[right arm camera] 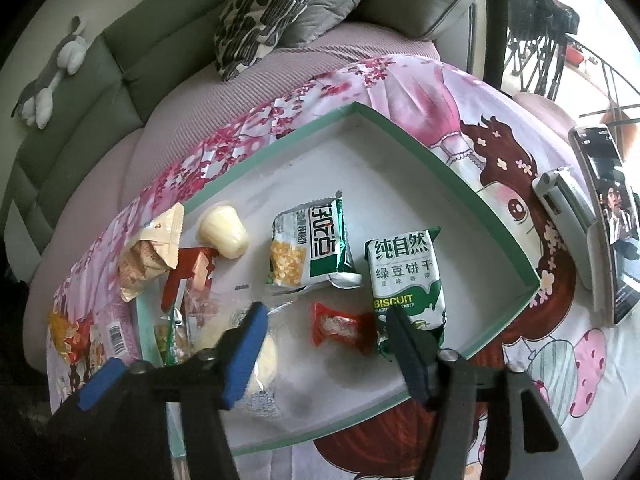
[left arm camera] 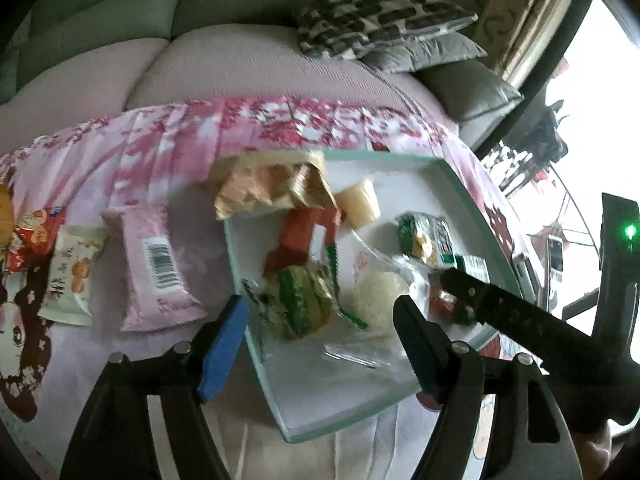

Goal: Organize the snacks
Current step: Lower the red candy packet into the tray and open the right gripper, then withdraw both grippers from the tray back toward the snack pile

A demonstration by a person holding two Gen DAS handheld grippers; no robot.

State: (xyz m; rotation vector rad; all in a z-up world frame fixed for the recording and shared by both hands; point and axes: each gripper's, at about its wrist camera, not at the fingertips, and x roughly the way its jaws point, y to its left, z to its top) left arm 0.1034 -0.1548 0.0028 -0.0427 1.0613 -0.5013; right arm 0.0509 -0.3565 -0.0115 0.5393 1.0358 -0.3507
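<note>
Your tray [right arm camera: 460,168] looks like matt card, white inside with a green rim. Snack packs [right arm camera: 408,280] are glossy crinkled plastic film. The printed cloth [right arm camera: 420,92] is smooth with creases; the sofa [right arm camera: 120,60] is matt. Tongs [right arm camera: 324,354] carry matt blue foam pads [right arm camera: 244,356].
</note>
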